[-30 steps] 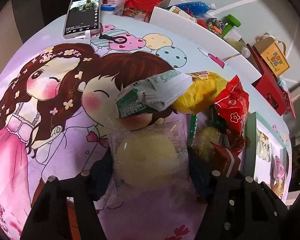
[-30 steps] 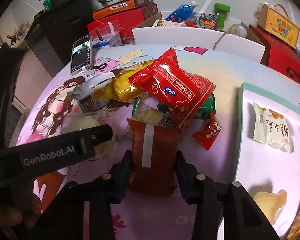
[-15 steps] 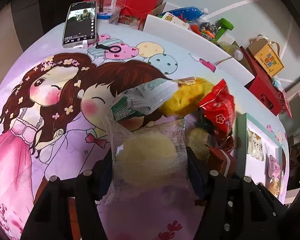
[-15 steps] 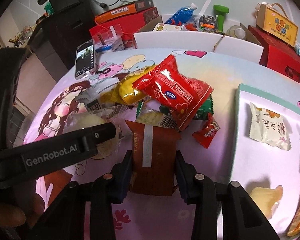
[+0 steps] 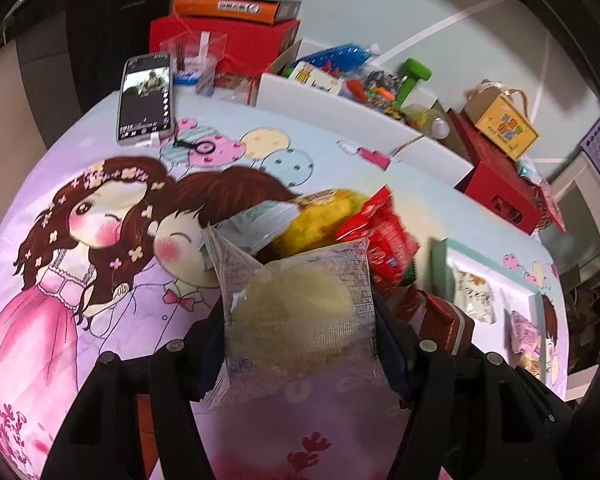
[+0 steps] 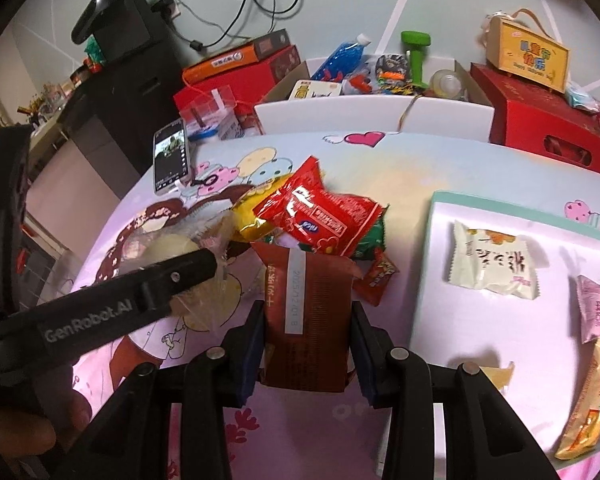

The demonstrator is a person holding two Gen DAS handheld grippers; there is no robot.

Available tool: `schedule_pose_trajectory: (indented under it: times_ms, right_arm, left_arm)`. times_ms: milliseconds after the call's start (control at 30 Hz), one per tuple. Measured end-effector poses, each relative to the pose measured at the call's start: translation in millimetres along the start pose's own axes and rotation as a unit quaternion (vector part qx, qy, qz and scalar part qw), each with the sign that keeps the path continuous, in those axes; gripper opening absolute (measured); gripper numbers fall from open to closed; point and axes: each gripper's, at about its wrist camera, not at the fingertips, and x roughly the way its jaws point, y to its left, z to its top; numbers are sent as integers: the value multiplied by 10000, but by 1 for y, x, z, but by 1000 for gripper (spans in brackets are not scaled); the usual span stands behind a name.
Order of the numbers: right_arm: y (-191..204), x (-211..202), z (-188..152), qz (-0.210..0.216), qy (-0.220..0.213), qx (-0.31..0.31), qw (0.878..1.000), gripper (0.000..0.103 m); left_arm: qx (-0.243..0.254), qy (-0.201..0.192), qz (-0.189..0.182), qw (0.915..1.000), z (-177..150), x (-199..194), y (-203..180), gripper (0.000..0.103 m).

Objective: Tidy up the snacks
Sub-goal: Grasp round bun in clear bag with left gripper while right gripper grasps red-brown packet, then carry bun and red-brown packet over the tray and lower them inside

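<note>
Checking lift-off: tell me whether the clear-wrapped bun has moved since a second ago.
Yes. The clear-wrapped bun has risen with the left hand-held gripper, now overlapping the yellow packet.

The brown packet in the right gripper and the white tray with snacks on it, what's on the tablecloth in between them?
In the right wrist view, one small red packet lies beside the brown packet; from there to the tray, bare cloth.

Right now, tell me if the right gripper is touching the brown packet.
Touching. The right wrist view shows the right gripper with both blue pads pressed against the sides of the brown packet, which is held upright between them.
</note>
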Motion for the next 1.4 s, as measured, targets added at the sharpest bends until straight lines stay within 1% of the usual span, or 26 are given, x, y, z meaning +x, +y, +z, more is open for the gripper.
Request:
schedule_pose_trajectory:
  times_ms: [133, 300, 400, 567, 800, 900, 1067, 1133, 1267, 1400]
  right_arm:
    - [-9, -10, 2, -9, -107, 127, 9999, 43]
    - [-27, -24, 4, -142, -223, 341, 9991, 42]
    - [-47, -33, 5, -278, -306, 556, 9976, 42]
    - [-81, -47, 6, -544, -446, 937, 9931, 42]
    - [-134, -71, 3, -908, -637, 1521, 9821, 42]
    - [-150, -80, -1, -1028, -699, 1696, 9776, 42]
    - [-171, -89, -4, -1159, -759, 1900, 9720, 42]
    - [-176, -89, -4, -1180, -736, 1956, 9708, 43]
    - [-181, -86, -6, -1177, -670, 1968, 9710, 43]
    - [-182, -81, -7, -1184, -599, 1944, 9719, 43]
  left_arm:
    - [98, -130, -10, 9999, 2, -10, -10, 67]
    - [182, -201, -213, 9994, 2, -15, -26, 67]
    - [266, -243, -367, 9987, 2, -17, -38, 67]
    - [605, -284, -548, 9963, -1, -18, -68, 67]
    - [1202, -146, -749, 9898, -14, -8, -114, 67]
    - [1438, -37, -849, 9859, -22, 0, -133, 67]
    - [1682, 57, -938, 9813, -26, 14, -157, 67]
    - [1705, 63, -959, 9806, -26, 18, -162, 67]
    - [1519, 10, -1090, 9824, -25, 27, -166, 67]
    - [1598, 198, -1008, 9818, -30, 44, -172, 67]
